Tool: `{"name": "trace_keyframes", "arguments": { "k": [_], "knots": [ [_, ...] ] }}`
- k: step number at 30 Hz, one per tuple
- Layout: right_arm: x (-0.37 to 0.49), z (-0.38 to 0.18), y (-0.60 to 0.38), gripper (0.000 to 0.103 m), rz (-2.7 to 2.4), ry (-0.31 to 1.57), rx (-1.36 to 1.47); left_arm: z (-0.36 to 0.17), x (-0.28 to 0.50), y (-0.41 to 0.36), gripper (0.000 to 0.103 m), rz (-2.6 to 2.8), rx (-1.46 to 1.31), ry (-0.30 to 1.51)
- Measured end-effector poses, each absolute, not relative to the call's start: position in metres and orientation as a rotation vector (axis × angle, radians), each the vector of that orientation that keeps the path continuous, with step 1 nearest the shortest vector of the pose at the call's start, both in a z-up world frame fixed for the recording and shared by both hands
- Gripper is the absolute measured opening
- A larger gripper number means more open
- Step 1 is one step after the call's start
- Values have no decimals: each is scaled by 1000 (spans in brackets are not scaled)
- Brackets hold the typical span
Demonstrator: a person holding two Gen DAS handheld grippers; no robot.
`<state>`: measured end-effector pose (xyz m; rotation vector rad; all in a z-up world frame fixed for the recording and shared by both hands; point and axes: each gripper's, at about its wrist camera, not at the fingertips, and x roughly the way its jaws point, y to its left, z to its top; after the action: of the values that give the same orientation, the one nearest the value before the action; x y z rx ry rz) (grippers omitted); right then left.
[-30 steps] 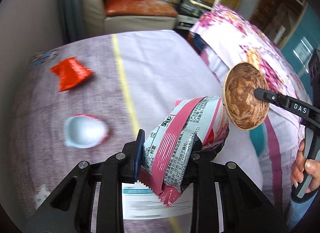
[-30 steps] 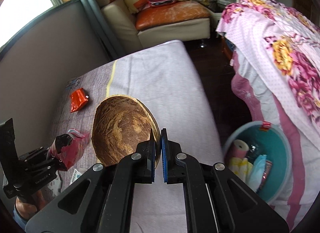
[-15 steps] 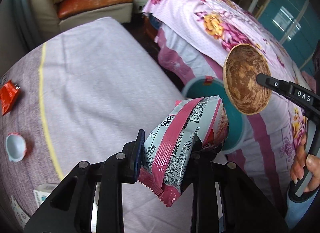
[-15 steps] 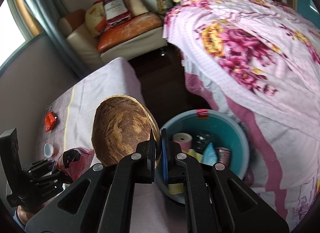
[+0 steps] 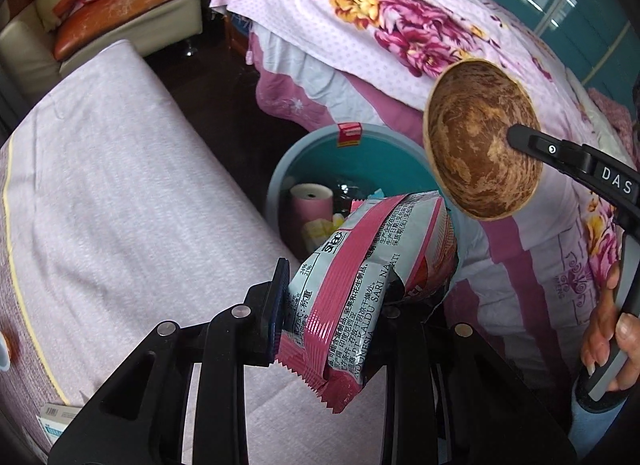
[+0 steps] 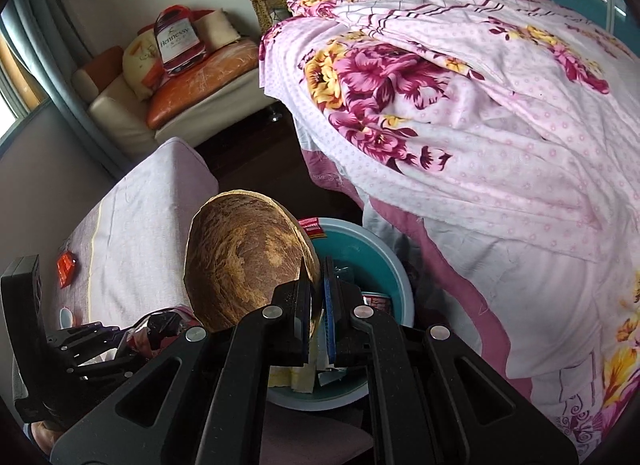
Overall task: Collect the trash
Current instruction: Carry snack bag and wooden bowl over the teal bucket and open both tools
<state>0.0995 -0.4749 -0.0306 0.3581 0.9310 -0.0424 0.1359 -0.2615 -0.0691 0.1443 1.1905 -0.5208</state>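
Note:
My left gripper [image 5: 336,297] is shut on a pink and white snack wrapper [image 5: 360,289], held in the air just near side of a teal trash bin [image 5: 304,153] on the floor. My right gripper [image 6: 318,293] is shut on the rim of a brown coconut shell [image 6: 244,257], held above the bin [image 6: 376,261]. The shell [image 5: 476,141] also shows in the left wrist view, over the bin's right edge. The bin holds a pink roll [image 5: 311,205] and other trash. The left gripper [image 6: 132,337] with the wrapper shows at lower left in the right wrist view.
A low table with a lilac cloth [image 5: 112,193] lies left of the bin; an orange wrapper [image 6: 66,269] and a small white cup [image 6: 66,317] lie on it. A bed with a floral quilt [image 6: 460,97] stands to the right. A sofa [image 6: 180,97] is at the back.
Both grippers swung right from over the table toward the bin, carrying the wrapper and the shell. The bin now sits larger and closer under both.

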Motion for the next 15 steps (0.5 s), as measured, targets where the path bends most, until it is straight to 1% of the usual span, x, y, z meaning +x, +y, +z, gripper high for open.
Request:
{"name": "trace_keyframes", "arguments": {
  "k": [11,12,14,15],
  "knots": [
    [108,-40,-486,6,-67,953,355,-87,144,-290,28,-561,180,1231],
    [108,-40,-488,6,-71,956,354,-88,145,-293,29,-564,182,1234],
    [109,-41,-490,6,-77,959,354,-90,146,-296,35,-570,180,1237],
    [109,-42,-490,6,-79,960,354,-91,146,-298,43,-576,179,1239]
  ]
}}
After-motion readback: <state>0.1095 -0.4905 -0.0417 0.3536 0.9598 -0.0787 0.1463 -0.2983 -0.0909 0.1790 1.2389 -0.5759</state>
